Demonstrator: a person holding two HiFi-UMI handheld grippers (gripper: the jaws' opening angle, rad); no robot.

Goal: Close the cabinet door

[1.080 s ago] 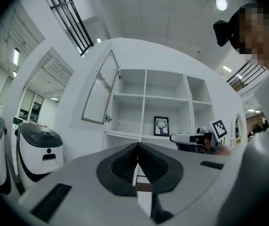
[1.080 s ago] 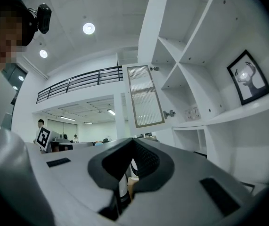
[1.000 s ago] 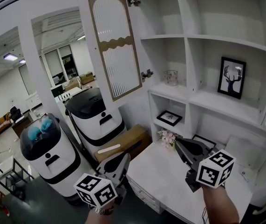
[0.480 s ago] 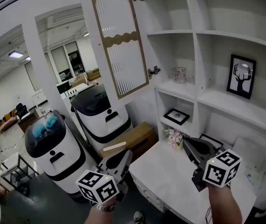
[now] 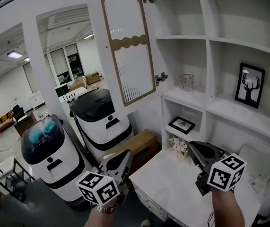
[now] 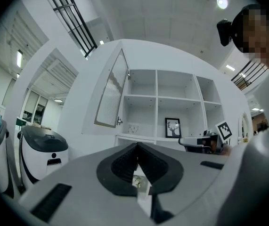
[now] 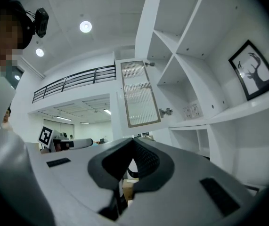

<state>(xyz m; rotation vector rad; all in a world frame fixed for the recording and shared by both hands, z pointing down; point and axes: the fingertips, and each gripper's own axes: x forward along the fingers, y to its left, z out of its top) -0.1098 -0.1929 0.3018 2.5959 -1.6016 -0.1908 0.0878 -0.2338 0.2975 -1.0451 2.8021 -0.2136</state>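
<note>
White shelving (image 5: 229, 40) dead ahead, open office (image 5: 7, 89) off to the left. Down low in the head view, holding the left gripper (image 5: 123, 157) level, jaws pressed together on nothing. Same with the right gripper (image 5: 195, 149) over the white desk top (image 5: 168, 188): pinched closed and empty. Further out and well above both, looking at the cabinet door (image 5: 127, 46): white frame, arched ribbed glass, wavy tan band across it. Swung wide open from the upper left compartment, hung on its right edge, lower hinge (image 5: 161, 77) showing. Just past it on the shelves, a glass cup (image 5: 187, 82) and a deer picture (image 5: 249, 85). Compared with a second ago: larger and further right in the head view, shelves nearer, still just as far open, untouched by either gripper.
</note>
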